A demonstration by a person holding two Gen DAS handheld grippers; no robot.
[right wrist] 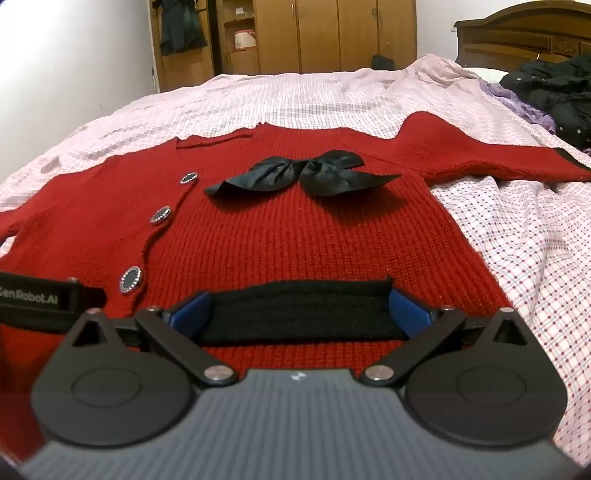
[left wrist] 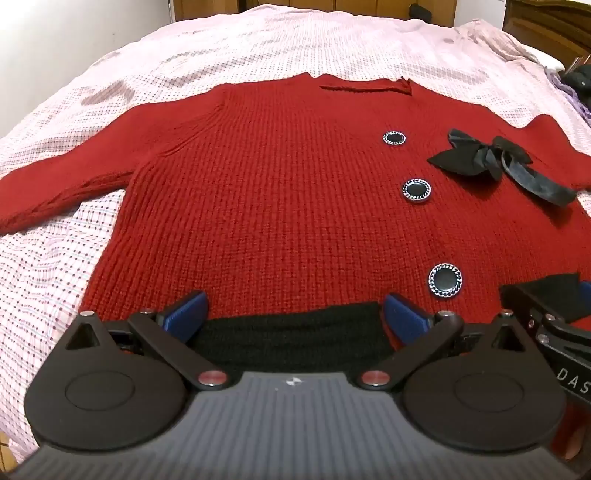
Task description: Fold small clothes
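We see the cardigan (left wrist: 266, 206) spread flat on the bed (left wrist: 258, 48), sleeves out to either side. Its three buttons (left wrist: 416, 190) run in a line, with the bow (right wrist: 303, 175) lying just beside them. Our left gripper (left wrist: 293, 317) and right gripper (right wrist: 299, 312) stand side by side over the near hem, each straddling a pocket band (right wrist: 299, 314). Behind the bed stands a wardrobe (right wrist: 314, 33).

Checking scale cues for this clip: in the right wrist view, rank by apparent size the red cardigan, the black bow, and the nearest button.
1. red cardigan, by far the largest.
2. black bow, far smaller.
3. nearest button, smallest, though it lies closer to the camera than the bow.
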